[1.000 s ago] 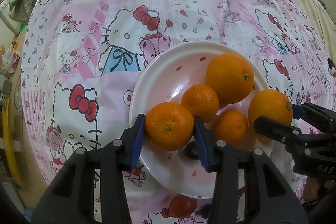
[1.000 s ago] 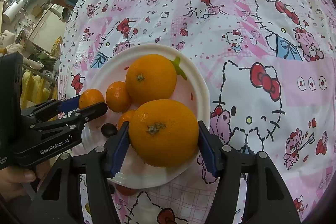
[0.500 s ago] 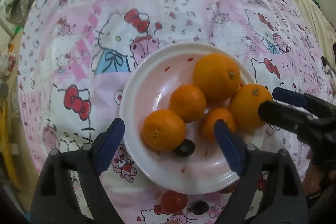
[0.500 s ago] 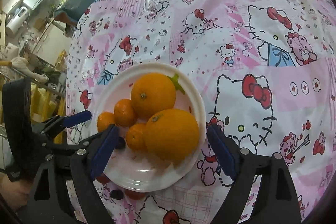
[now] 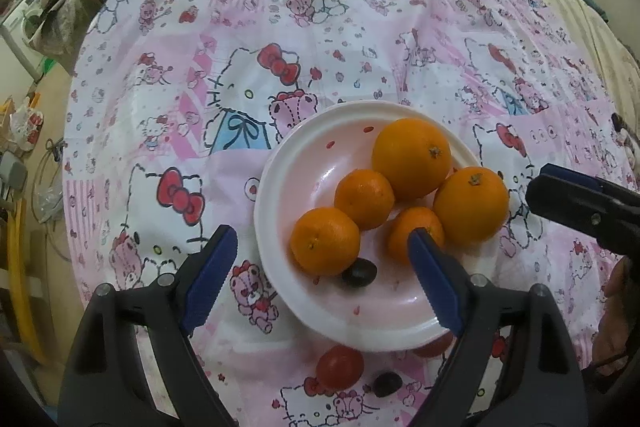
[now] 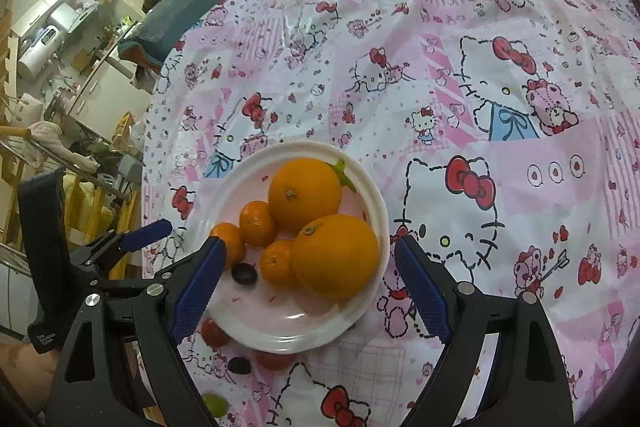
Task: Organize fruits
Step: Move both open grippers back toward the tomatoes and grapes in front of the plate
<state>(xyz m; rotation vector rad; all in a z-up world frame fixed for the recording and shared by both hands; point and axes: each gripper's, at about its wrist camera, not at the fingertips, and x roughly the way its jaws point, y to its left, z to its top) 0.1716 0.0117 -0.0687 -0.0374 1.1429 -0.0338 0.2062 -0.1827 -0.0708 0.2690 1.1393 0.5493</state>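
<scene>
A white plate (image 5: 296, 155) (image 6: 372, 195) on the Hello Kitty cloth holds two large oranges (image 5: 411, 158) (image 5: 471, 209), three small mandarins (image 5: 325, 241) (image 5: 364, 199) (image 5: 412, 227) and a dark grape (image 5: 359, 271). My left gripper (image 5: 324, 279) is open and empty, raised above the plate's near side. My right gripper (image 6: 310, 289) is open and empty, raised above the plate; the large orange (image 6: 335, 255) lies on the plate below it. The right gripper shows at the right edge of the left wrist view (image 5: 576, 199).
Red cherry tomatoes (image 5: 340, 367) (image 6: 214, 333) and a dark grape (image 5: 387, 383) (image 6: 239, 365) lie on the cloth by the plate's near rim. A green grape (image 6: 216, 405) lies further toward me. Chairs and clutter stand beyond the table's left edge.
Both grippers opened, let go of a mandarin and a large orange onto the plate, and drew back and up away from it.
</scene>
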